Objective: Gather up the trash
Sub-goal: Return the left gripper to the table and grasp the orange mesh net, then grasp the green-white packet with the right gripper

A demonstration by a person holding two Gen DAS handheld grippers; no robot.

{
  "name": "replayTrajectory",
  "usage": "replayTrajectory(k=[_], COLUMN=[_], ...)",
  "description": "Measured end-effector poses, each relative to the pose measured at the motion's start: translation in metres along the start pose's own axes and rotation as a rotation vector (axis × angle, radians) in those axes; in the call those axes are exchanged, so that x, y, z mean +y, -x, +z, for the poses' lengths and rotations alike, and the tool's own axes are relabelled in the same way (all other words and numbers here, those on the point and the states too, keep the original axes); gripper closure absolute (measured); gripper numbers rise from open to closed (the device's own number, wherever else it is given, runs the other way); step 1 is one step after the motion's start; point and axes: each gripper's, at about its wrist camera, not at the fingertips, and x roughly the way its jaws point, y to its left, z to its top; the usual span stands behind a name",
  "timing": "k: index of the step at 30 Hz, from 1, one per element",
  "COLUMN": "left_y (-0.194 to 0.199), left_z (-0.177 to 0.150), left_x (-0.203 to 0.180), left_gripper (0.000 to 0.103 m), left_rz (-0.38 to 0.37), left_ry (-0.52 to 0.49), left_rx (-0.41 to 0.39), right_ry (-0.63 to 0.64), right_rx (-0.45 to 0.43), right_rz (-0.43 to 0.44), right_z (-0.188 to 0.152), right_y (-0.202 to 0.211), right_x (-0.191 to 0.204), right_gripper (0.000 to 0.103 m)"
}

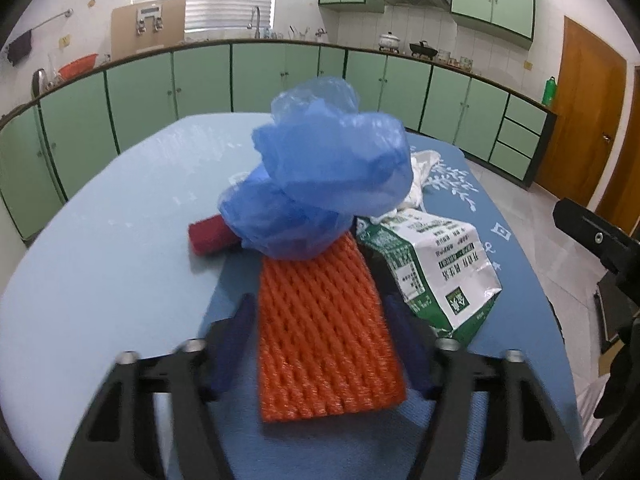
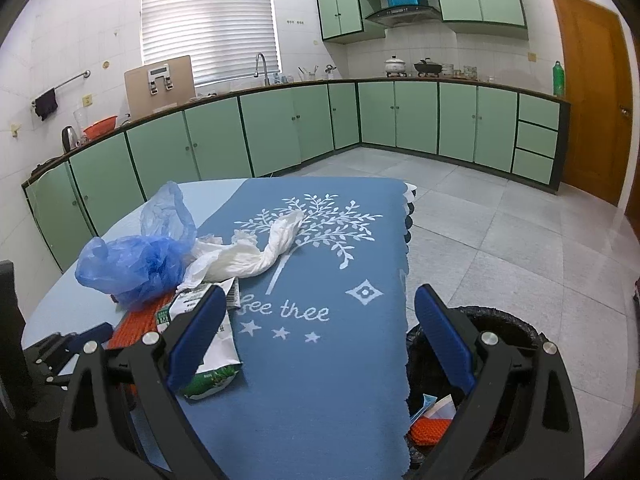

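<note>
Since the orange foam mesh fruit sleeve (image 1: 326,332) lies flat on the blue tablecloth (image 2: 320,380) btwn your left gripper (image 1: 320,320)'s wide-open fingers, w/ the right gripper (image 2: 316,344) also open & empty, pinch its near edge lightly: it's soft, light, squashy.

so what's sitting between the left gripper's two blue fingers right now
In the left wrist view, the orange foam mesh sleeve lies flat between the open left gripper's fingers, its far end tucked under the crumpled blue plastic bag.
</note>
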Motion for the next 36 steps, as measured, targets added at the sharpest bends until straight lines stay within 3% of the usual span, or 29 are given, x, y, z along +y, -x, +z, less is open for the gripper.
replayTrajectory(k=[1, 3, 6, 16, 28, 36], left_y=[-0.001, 0.001, 0.004, 0.034, 0.039, 0.039], left_z=[-0.001, -0.001, 0.003, 0.022, 0.029, 0.029], left_x=[-0.001, -0.001, 0.001, 0.023, 0.044, 0.054], left_gripper=[0.054, 0.075, 0.09, 0.092, 0.092, 0.092], left_rz=[0.0, -0.006, -0.015, 0.004, 0.044, 0.048], left_ry=[0.0, -0.002, 0.01, 0.044, 0.058, 0.075], left_rx=[0.003, -0.003, -0.012, -0.112, -0.134, -0.133], right_ry=[0.002, 0.006, 0.015, 0.055, 0.137, 0.182], right_rx=[0.002, 0.005, 0.013, 0.032, 0.079, 0.131], right_rz=[0.002, 0.005, 0.017, 0.079, 0.134, 0.12], right_z=[0.0, -0.001, -0.004, -0.005, -0.004, -0.003], right_y=[0.0, 0.0, -0.002, -0.012, -0.035, -0.052], right_x=[0.0, 0.001, 0.006, 0.034, 0.077, 0.093], right_gripper=[0.01, 0.01, 0.01, 0.01, 0.01, 0.01])
